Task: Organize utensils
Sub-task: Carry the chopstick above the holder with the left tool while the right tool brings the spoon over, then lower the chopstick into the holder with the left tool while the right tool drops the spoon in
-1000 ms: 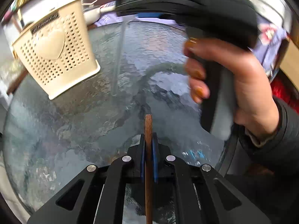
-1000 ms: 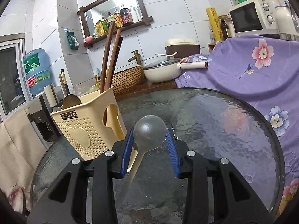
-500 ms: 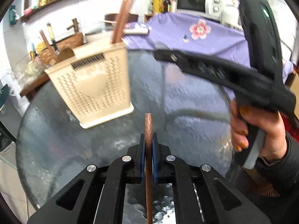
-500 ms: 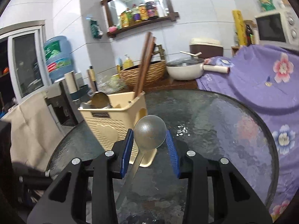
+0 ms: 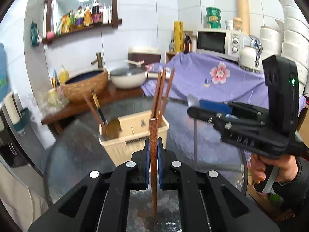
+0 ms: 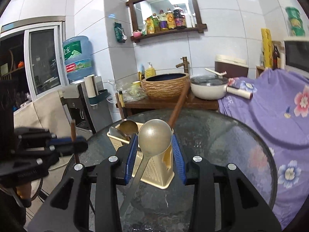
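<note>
In the left wrist view, the left gripper (image 5: 153, 160) is pinched tight on a brown chopstick (image 5: 153, 145) that stands upright in front of the cream basket (image 5: 135, 135) on the glass table (image 5: 77, 154) — more chopsticks and a spoon stand in the basket. In the right wrist view, the right gripper (image 6: 154, 154) clamps a metal spoon (image 6: 154, 137) by its bowl — handle hanging down — just in front of the basket (image 6: 154, 166).
</note>
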Tool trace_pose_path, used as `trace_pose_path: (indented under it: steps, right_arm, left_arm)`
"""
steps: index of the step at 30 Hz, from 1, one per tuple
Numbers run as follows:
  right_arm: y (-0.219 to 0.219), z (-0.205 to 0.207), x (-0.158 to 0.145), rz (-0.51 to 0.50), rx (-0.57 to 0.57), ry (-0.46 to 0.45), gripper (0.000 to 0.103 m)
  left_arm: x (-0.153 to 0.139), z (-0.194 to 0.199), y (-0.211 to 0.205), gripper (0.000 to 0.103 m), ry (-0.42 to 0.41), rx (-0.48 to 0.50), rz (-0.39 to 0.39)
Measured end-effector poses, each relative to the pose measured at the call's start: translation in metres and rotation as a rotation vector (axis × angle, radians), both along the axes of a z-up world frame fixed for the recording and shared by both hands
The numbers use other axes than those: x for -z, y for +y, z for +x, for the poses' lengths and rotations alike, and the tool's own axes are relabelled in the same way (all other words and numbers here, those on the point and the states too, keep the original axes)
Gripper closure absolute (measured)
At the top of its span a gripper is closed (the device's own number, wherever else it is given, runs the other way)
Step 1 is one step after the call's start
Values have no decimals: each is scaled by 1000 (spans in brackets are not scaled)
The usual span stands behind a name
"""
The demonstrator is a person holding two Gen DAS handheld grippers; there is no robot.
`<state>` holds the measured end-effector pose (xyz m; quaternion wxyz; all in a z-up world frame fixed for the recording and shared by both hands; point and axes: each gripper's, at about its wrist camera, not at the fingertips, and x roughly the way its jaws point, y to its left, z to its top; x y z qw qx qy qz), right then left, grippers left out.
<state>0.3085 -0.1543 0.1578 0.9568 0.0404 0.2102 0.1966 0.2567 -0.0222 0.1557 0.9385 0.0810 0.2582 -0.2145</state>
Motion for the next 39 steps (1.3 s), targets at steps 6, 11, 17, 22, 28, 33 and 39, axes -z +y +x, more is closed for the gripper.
trace_pose_path:
  steps: [6,11,17,22,28,33,39]
  right_arm:
    - [8,6,-44,-22,30,-105,66]
    - [29,16,-80,-122,90,-249,66]
    - [56,35,-84,-244,163,-352,66]
    - [73,52,-56,-318,203,-369,66]
    - [79,63,-14,-347,193,-306,66]
    - [81,64,18,-364,168,-243,66]
    - [83,67,39,-373,144,-202,66]
  left_arm:
    - [-55,11,4,97,-99,-29,-67]
    - [-99,27,18,97,-222,-141,-176]
    - [-122,47,32,97,-353,-268,-291]
    - [-94,67,29,97,-374,-334,-308]
    - [-44,86,28,97,-299,-345,-300]
    - [-13,89,32,97,-235,-342,-294]
    - [18,92,38,97,-169,-337,-274]
